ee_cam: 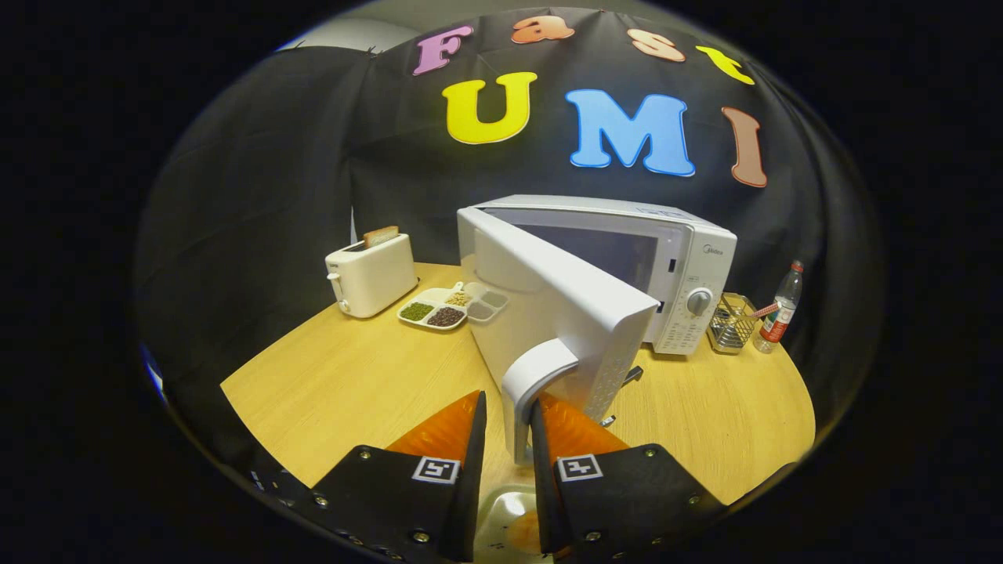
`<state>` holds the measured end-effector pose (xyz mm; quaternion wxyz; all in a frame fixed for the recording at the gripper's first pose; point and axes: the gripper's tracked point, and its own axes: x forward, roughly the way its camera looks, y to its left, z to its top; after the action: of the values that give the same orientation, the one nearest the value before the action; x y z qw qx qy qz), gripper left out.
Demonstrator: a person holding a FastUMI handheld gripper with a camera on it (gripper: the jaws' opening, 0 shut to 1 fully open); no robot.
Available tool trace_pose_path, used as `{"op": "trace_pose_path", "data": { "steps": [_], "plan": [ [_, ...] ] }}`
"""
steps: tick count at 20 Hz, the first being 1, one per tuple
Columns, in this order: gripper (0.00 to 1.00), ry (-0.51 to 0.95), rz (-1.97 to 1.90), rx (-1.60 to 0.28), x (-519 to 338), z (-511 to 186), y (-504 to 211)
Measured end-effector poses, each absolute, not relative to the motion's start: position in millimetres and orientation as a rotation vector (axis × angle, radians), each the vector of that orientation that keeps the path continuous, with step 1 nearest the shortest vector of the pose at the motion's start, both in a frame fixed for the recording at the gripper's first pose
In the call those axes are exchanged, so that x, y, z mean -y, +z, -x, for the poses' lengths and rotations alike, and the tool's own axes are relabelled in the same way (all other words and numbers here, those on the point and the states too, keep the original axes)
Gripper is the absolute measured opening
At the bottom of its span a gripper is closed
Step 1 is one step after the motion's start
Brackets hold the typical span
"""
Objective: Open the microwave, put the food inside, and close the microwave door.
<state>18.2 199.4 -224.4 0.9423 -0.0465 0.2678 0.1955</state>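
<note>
The jaws [508, 407] are closing on the microwave door handle [535, 385], one finger on each side of it, and appear to be pressing it, with the door [548, 313] standing partly open from the microwave [627, 258]. The food dish [509, 525] is sitting on the surface [353, 376] just beneath the fingers. Pull along the door's hinge arc, keeping the grip square on the handle, until the opening is wide enough for the dish.

Claw [508, 411] fingers flank the open microwave door's handle [533, 384].
</note>
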Motion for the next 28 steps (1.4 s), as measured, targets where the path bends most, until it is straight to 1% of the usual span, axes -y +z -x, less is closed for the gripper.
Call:
{"op": "trace_pose_path", "data": {
  "steps": [5, 10, 11, 13, 20, 23, 28],
  "plan": [
    [0.31, 0.449, 0.103, -0.545, -234, 2, -223],
    [0.31, 0.442, 0.131, -0.532, -259, 16, -224],
    [0.32, 0.444, 0.126, -0.532, -266, 20, -223],
    [0.36, 0.45, 0.126, -0.525, -282, 27, -225],
    [0.36, 0.452, 0.16, -0.516, -325, 48, -228],
    [0.37, 0.534, 0.145, -0.509, -354, 59, -228],
    [0.37, 0.699, 0.126, -0.422, -389, 73, -193]
  ]
}}
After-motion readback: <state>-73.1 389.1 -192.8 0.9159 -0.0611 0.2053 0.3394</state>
